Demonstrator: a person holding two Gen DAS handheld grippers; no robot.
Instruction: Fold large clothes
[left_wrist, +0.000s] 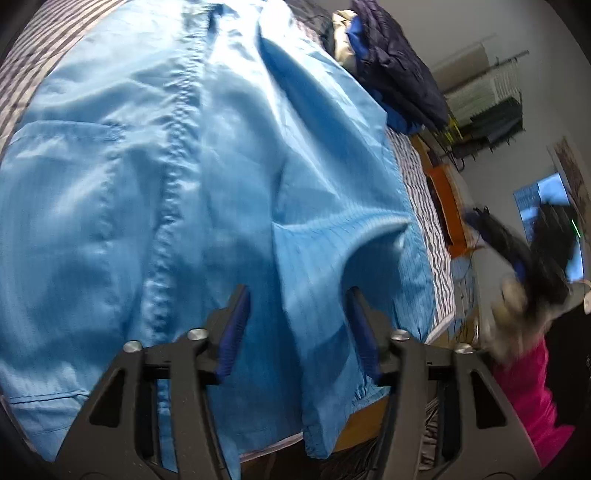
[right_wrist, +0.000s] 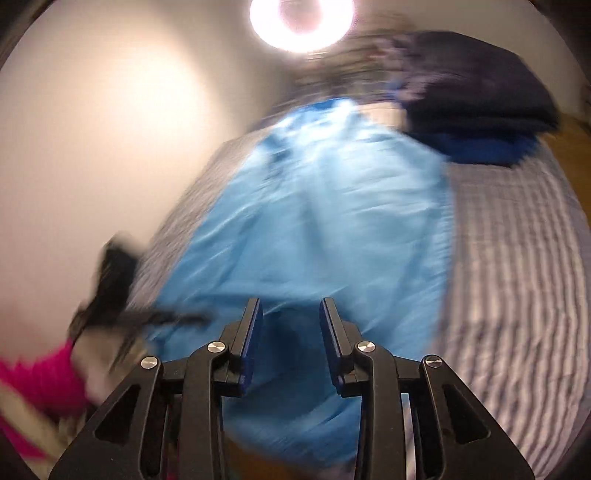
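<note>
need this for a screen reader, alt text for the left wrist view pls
A light blue garment lies spread on a striped bed, with the open left gripper just above its near edge. Dark folded clothes sit at the far end.

A bed with a striped cover (right_wrist: 517, 258) is filling the frame. A big light blue garment (left_wrist: 184, 184) is lying flat across its middle. Dark folded clothes (right_wrist: 476, 96) are sitting at the upper right.
</note>
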